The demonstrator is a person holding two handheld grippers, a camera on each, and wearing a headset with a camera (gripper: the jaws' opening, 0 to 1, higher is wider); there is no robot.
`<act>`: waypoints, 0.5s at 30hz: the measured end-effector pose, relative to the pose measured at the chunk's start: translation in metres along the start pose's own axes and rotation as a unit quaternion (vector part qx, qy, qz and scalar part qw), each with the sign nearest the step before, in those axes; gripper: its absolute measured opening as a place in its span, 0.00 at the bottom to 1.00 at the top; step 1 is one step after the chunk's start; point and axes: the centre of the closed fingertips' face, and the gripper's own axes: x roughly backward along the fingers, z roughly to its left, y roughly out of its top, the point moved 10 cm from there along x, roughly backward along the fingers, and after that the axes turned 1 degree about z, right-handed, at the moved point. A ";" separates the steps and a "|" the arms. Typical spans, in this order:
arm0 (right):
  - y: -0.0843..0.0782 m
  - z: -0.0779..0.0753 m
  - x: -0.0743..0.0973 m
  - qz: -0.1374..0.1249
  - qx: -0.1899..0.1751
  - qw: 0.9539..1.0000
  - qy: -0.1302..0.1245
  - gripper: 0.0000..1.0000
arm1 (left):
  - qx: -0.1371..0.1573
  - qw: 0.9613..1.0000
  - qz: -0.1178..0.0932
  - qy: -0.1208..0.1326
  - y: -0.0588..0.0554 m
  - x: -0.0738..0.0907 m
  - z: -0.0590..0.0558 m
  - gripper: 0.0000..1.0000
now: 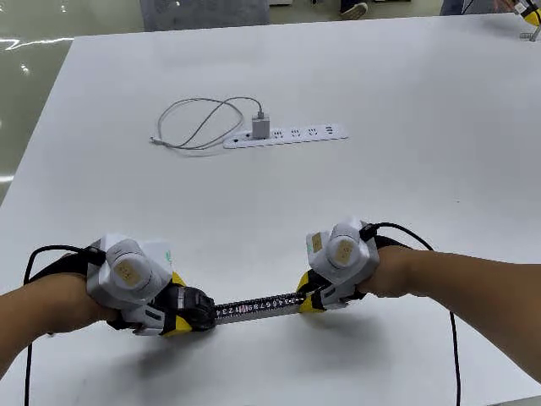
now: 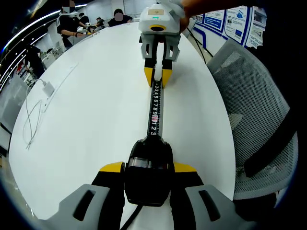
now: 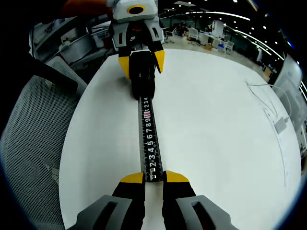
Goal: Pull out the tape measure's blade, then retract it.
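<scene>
Black tape measure case [image 1: 196,306] with a black numbered steel blade [image 1: 258,306] sits at the bottom centre of the head view, on or just above the white table [image 1: 338,76]. The blade is partly out. Its long axis runs near horizontal across the frame, rising slightly toward the right, with the case at the left end and the blade tip pointing right.

Left gripper [image 1: 179,304], grey body with yellow-tipped black jaws, is clamped on the case from both sides. In the left gripper view [image 2: 147,167] the case [image 2: 148,175] sits between the jaws and the blade [image 2: 154,112] runs straight up the frame to the right gripper [image 2: 158,76].

Right gripper [image 1: 306,296] has its jaws pinched on the blade tip. In the right gripper view [image 3: 153,177] the blade [image 3: 148,143] runs up to the case [image 3: 142,79], held by the left gripper [image 3: 141,62].

White power strip [image 1: 287,135] with a white charger plug [image 1: 260,127] and a looped white cable [image 1: 199,123] lies in the upper centre of the head view, well apart from the tape. Grey mesh chair [image 2: 249,120] stands at the table edge.
</scene>
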 end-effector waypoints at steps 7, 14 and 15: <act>-0.002 -0.001 0.002 0.002 0.002 1.000 0.001 0.09 | 0.000 1.000 0.000 0.000 0.000 0.000 0.000 0.31; -0.005 -0.001 0.004 0.004 -0.001 1.000 0.000 0.09 | 0.000 1.000 0.000 0.000 -0.001 -0.001 0.001 0.31; -0.005 -0.001 0.004 0.004 0.000 1.000 -0.001 0.09 | 0.000 1.000 -0.001 0.000 -0.001 -0.001 0.001 0.31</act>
